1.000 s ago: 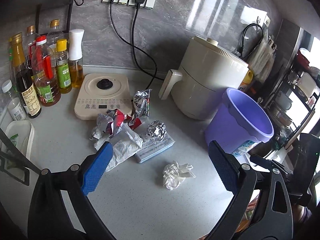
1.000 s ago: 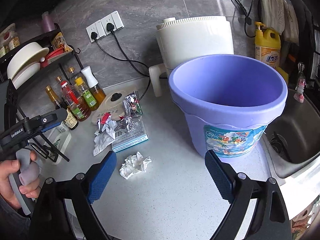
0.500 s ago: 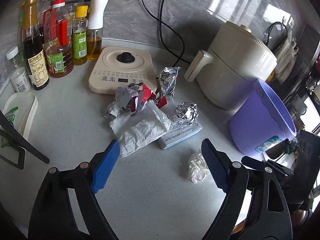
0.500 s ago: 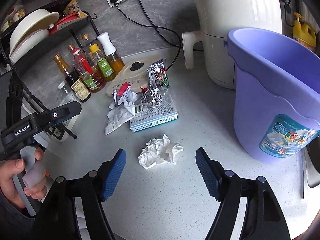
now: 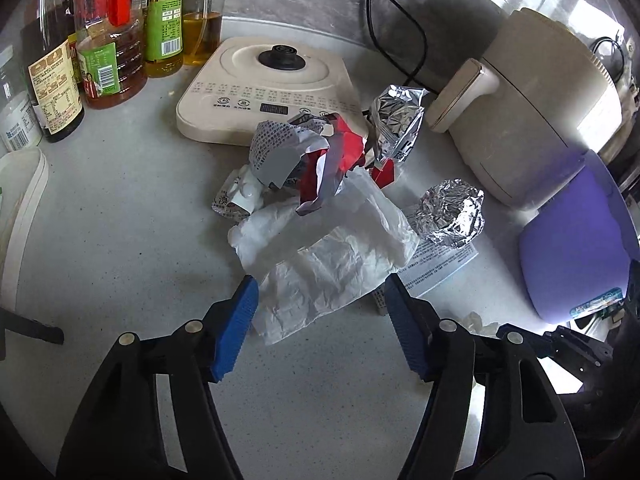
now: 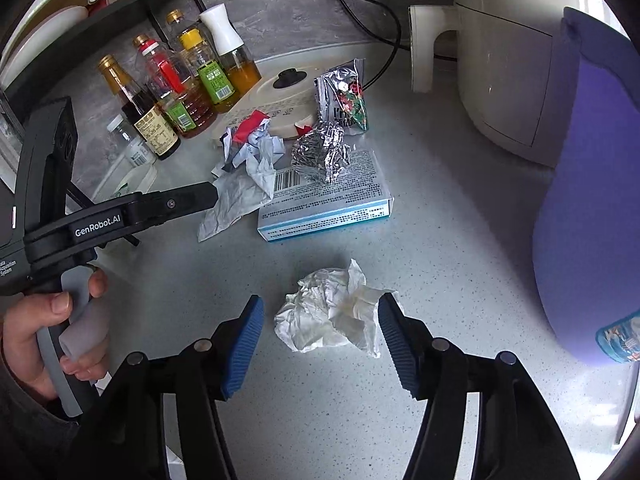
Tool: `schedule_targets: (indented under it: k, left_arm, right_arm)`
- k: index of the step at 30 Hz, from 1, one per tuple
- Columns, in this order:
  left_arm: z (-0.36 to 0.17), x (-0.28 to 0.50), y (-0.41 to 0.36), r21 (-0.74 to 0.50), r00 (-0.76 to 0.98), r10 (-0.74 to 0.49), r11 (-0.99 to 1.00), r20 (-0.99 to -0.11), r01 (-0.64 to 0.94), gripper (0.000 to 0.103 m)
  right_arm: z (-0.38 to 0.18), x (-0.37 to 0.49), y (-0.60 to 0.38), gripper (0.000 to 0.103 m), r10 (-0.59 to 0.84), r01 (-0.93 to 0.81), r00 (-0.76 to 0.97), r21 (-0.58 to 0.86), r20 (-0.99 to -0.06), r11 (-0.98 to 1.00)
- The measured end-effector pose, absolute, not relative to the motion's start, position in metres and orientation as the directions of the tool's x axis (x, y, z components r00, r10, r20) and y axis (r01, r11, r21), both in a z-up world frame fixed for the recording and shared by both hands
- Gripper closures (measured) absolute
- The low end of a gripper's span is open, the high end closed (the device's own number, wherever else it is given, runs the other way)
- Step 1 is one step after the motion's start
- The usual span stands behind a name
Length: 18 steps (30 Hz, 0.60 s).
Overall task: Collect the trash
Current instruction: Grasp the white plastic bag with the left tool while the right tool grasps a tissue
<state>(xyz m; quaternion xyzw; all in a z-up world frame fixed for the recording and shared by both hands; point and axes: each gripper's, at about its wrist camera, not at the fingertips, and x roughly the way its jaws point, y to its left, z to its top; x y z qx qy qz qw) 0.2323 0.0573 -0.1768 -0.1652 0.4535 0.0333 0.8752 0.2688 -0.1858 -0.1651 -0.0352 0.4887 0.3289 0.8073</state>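
A pile of trash lies on the grey counter. A crumpled white paper sheet (image 5: 324,256) lies between the open jaws of my left gripper (image 5: 320,300), near its near edge. Behind it are a red and grey wrapper (image 5: 312,160), a silver snack bag (image 5: 396,120), a foil ball (image 5: 452,216) and a flat blue-and-white box (image 6: 332,204). My right gripper (image 6: 320,320) is open around a crumpled white tissue (image 6: 332,316), jaws on either side, not closed. The purple bucket (image 6: 588,200) stands at the right.
A cream induction cooker (image 5: 272,88) and several oil and sauce bottles (image 5: 112,40) stand behind the pile. A white air fryer (image 5: 532,100) stands next to the bucket. A dish rack (image 6: 80,0) is at the far left. A white tray (image 5: 20,208) lies at the left edge.
Both grippers have moved down and forward. The left one now straddles the white paper sheet; the right one now straddles the crumpled tissue. Both have narrowed slightly.
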Motion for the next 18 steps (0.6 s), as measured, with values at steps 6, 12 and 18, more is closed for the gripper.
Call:
schedule_targets:
  k: [6,12,18]
  left_arm:
    - [-0.189,0.241,0.053,-0.188,0.574,-0.045,0.963,-0.818,-0.191,0.038]
    - [-0.188,0.243,0.052,-0.159,0.560,-0.032,0.971,-0.828,-0.179,0.084]
    - [-0.175,0.224,0.055,-0.184,0.588,-0.050,0.968,-0.808,-0.171,0.090]
  right_arm:
    - [-0.182,0.281,-0.174,0.059,0.458,-0.586,0.262,0.237,-0.849,0.775]
    - [-0.192,0.285,-0.167,0.086,0.423,-0.599,0.256,0.201,-0.869,0.775]
    - [-0.188,0.286,-0.169,0.095,0.439,-0.588,0.263,0.218,-0.859,0.779]
